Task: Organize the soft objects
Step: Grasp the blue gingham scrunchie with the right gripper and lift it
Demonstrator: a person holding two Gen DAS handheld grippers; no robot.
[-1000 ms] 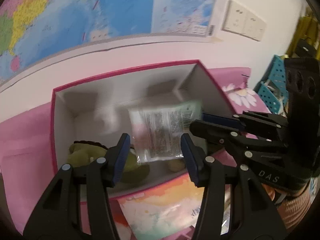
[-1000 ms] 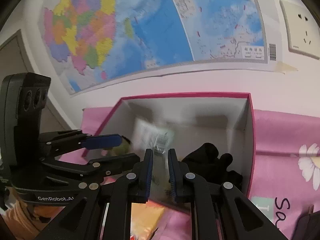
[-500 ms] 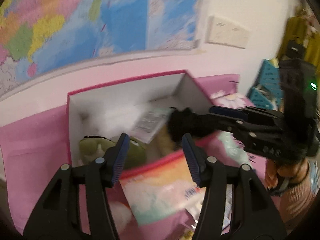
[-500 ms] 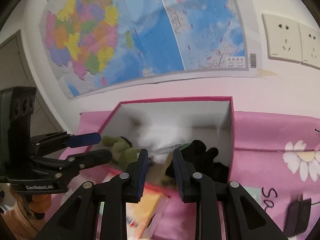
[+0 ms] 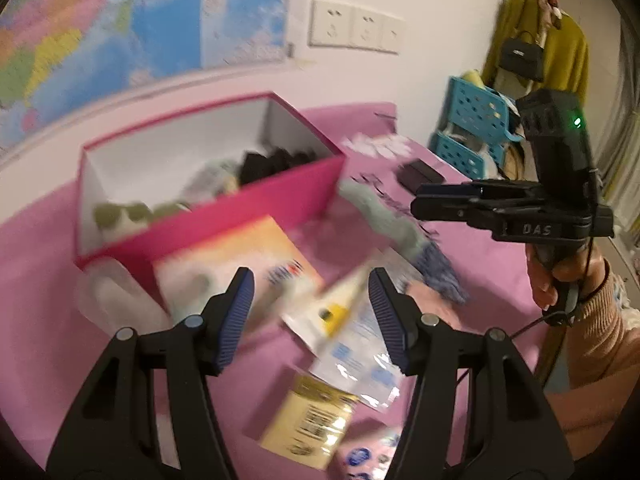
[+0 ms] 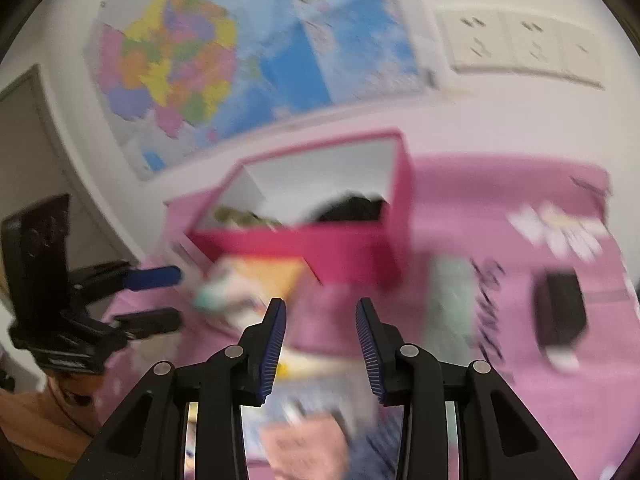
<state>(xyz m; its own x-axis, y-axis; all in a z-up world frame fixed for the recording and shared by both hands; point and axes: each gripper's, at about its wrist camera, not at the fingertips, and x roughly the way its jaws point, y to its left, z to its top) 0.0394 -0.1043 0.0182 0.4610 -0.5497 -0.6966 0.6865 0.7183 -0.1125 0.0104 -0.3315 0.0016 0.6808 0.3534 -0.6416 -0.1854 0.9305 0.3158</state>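
Left tongs (image 5: pixel 310 316) released, empty, above loose packets (image 5: pixel 352 344) on pink counter (image 5: pixel 40 280). Right tongs (image 6: pixel 320 344) just opening, nothing between the jaws. Beyond: pink box (image 5: pixel 256 204) holding green plush (image 5: pixel 120 214) and black fabric (image 5: pixel 272 160).

Even indoor light; motion blur is smearing the map (image 6: pixel 256 60) and pink box (image 5: pixel 208 184); fisheye edges are bending, corners darkening; no glare showing.

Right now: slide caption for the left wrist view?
Open left gripper above packets on pink cloth; pink box behind holds soft items.
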